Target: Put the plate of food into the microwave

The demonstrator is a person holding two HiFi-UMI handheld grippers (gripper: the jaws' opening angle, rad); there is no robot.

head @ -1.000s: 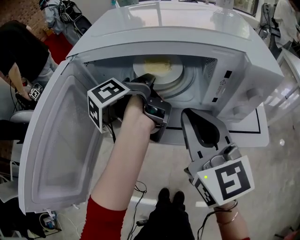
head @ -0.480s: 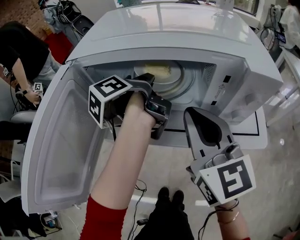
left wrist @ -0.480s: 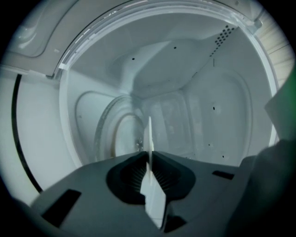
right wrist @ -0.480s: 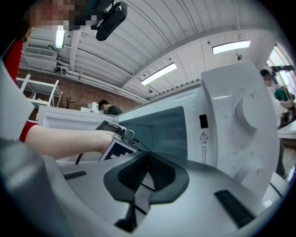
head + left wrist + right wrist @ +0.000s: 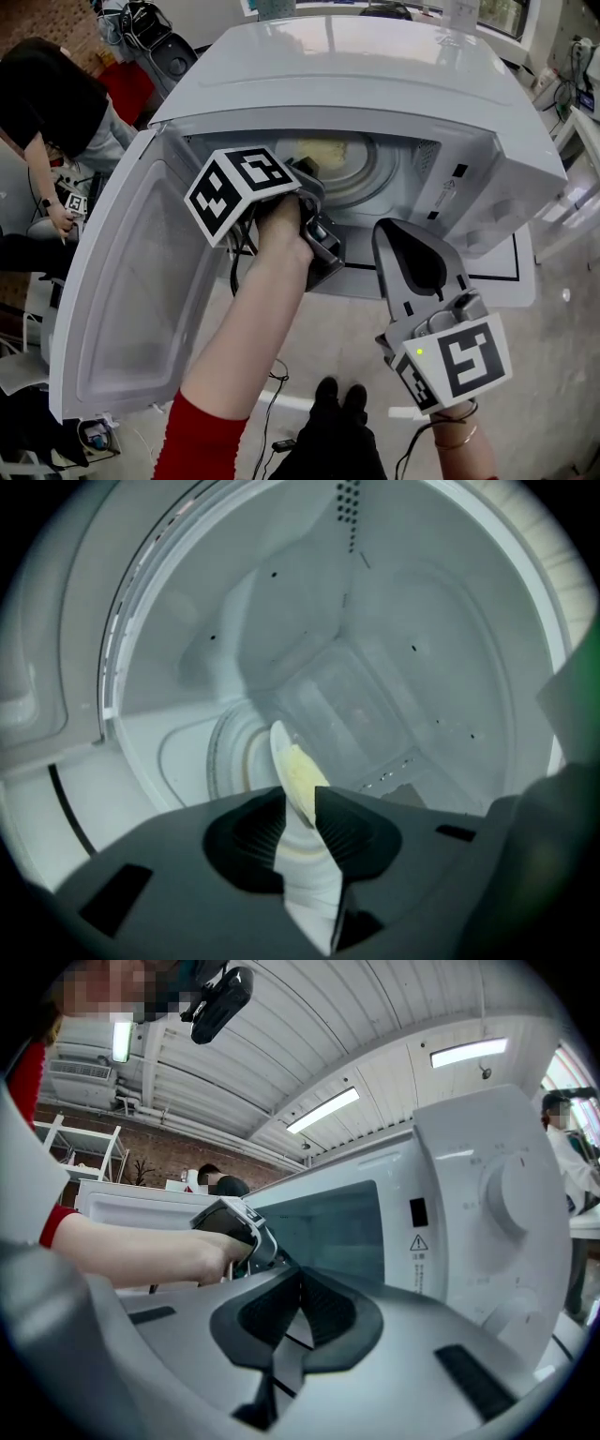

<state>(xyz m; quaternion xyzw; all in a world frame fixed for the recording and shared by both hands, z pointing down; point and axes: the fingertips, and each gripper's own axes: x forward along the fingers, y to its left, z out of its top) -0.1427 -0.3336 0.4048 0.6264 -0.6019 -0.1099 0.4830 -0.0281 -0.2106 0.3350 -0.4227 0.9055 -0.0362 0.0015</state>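
The white microwave (image 5: 375, 66) stands with its door (image 5: 131, 281) swung wide to the left. Inside, the white plate of yellow food (image 5: 323, 150) lies on the turntable. My left gripper (image 5: 305, 173) reaches into the cavity. In the left gripper view its jaws (image 5: 299, 794) are opening, and the plate's rim (image 5: 295, 771) sits in the gap between the pads, which no longer press on it. My right gripper (image 5: 405, 230) hangs in front of the microwave below the opening. It is shut with nothing between its fingers (image 5: 300, 1279).
The microwave's control panel with a dial (image 5: 511, 1190) is at the right of the opening. The microwave sits on a white surface with a black line (image 5: 487, 272). A person in black (image 5: 47, 103) crouches at the far left. Shoes (image 5: 337, 394) and cables lie on the floor below.
The left gripper's marker cube has swung up and to the right as the hand turned. The plate stays on the turntable. The right gripper has hardly moved.
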